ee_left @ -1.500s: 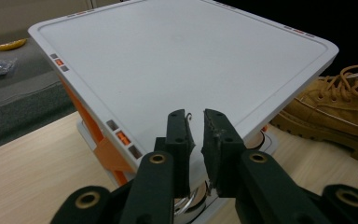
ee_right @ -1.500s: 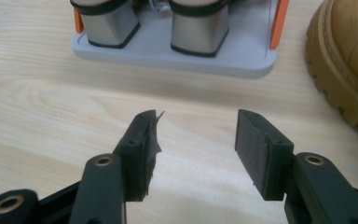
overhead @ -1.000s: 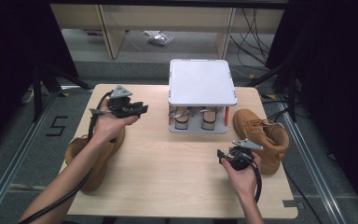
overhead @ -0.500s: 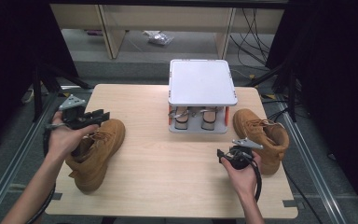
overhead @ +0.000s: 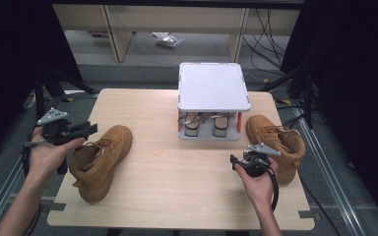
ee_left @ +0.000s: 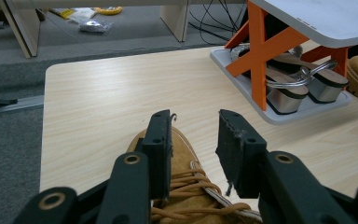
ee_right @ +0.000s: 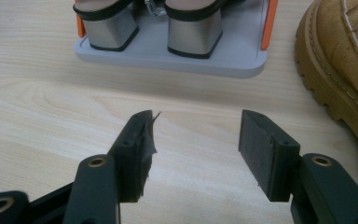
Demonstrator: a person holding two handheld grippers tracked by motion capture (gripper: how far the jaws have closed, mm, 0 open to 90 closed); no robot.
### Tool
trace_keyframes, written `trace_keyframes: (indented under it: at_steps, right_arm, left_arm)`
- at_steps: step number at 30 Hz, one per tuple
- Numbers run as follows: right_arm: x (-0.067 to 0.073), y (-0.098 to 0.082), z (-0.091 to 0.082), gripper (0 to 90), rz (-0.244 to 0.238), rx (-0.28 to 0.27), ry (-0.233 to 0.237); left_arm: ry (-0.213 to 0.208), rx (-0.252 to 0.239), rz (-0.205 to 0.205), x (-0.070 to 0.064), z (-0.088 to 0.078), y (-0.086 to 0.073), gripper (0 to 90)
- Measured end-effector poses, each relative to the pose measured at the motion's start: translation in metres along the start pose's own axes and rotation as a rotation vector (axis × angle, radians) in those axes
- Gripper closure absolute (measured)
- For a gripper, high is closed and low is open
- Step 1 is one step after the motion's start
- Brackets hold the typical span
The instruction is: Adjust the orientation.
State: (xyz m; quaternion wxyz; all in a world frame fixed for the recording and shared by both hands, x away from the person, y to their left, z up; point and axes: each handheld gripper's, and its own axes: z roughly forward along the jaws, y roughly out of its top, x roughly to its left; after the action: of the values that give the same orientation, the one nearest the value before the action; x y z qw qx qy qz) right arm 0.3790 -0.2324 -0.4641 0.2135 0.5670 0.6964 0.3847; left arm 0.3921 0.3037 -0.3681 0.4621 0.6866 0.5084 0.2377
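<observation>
- The left gripper (overhead: 86, 129) hovered past the table's (overhead: 177, 187) left edge, above the left boot's (overhead: 98, 157) ankle end; its jaws had just been opening and stood apart, gripping nothing, with the boot's laces below them.
- That boot lay near the left edge, toe towards the far side.
- The right gripper (overhead: 236, 162) sat near the front right, jaws wide and empty over bare wood.
- The right boot (overhead: 278, 145) stood at the right edge, just beside that gripper.
- A rack (overhead: 214, 88) with heeled shoes (ee_right: 147, 23) stood at the far edge.

Open left claw (ee_left: 193, 154) above tan boot (ee_left: 186, 196)
</observation>
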Motion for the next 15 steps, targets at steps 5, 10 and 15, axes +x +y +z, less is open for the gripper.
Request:
trace_keyframes:
  at_steps: [5, 10, 15]
  right_arm:
    - [0.001, -0.002, -0.002, 46.1, 0.001, 0.008, -0.006]
    - [0.003, -0.005, -0.003, 46.0, -0.001, 0.021, -0.007]
    - [0.005, -0.005, -0.002, 46.0, 0.001, 0.010, 0.000]
  left_arm:
    - [0.018, 0.010, -0.009, 0.007, -0.007, -0.003, 64.1]
    - [0.032, 0.027, -0.024, 0.016, -0.011, -0.011, 63.3]
    - [0.036, 0.053, -0.044, 0.019, -0.016, -0.025, 61.6]
